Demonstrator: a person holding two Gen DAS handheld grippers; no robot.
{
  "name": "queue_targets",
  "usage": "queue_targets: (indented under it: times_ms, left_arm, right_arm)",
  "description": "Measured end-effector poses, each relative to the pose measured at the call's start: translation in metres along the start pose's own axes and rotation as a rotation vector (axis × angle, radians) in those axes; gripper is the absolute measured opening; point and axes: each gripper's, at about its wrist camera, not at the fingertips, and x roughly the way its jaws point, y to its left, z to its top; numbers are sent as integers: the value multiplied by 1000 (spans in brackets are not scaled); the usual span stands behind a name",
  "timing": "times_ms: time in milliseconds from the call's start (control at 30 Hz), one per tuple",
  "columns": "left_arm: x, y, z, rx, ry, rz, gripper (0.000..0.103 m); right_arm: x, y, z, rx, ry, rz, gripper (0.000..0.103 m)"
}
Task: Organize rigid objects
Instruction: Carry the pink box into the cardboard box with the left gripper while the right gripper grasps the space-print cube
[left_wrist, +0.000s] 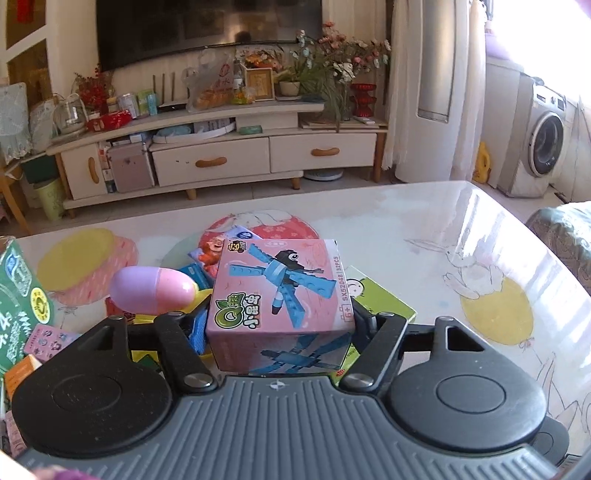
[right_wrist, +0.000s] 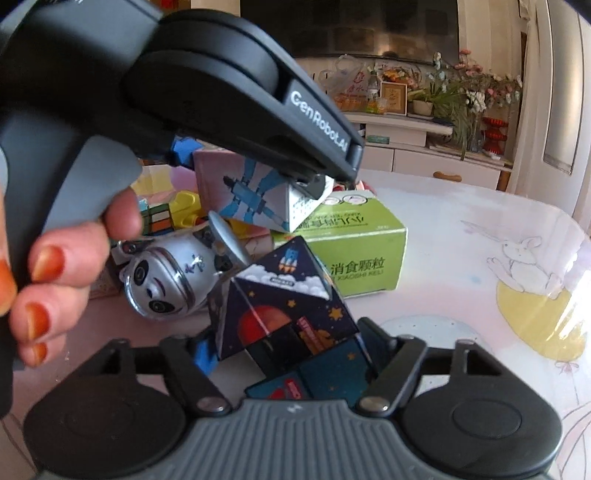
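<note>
Left gripper (left_wrist: 279, 325): fingers pinching the pink toy box (left_wrist: 281, 295), lime box (left_wrist: 380, 299) at its 3 o'clock on the worktop (left_wrist: 424, 229). Right gripper (right_wrist: 286, 347): fingers clamped on the dark space-print box (right_wrist: 284, 314); silver panda figure (right_wrist: 173, 277) at 10 o'clock.

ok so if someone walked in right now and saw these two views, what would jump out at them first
Most striking is the pink toy-brick box printed with a blue dragonfly, sitting between the left gripper fingers above a heap of toys and cartons. In the right wrist view, the right gripper flanks a dark space-themed box with a red planet, tilted on the table. Beside it lie a silver panda figure and a green medicine carton.
</note>
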Motion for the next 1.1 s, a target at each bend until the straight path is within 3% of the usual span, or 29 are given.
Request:
queue_targets:
  times_ms: [667,867,1100]
  left_arm:
    - [-100,30,-15,-107,-67,65,87]
    - [-135,65,-17,-150,-98,86,87]
    - [-161,121,-21,-212,-125,164,87]
  right_arm:
    - [-30,25,-12,-57,-52,-18,65]
    - [-48,38,-3,-71,-80,-18,65]
    - [-70,65,21,-50,-130,21,65]
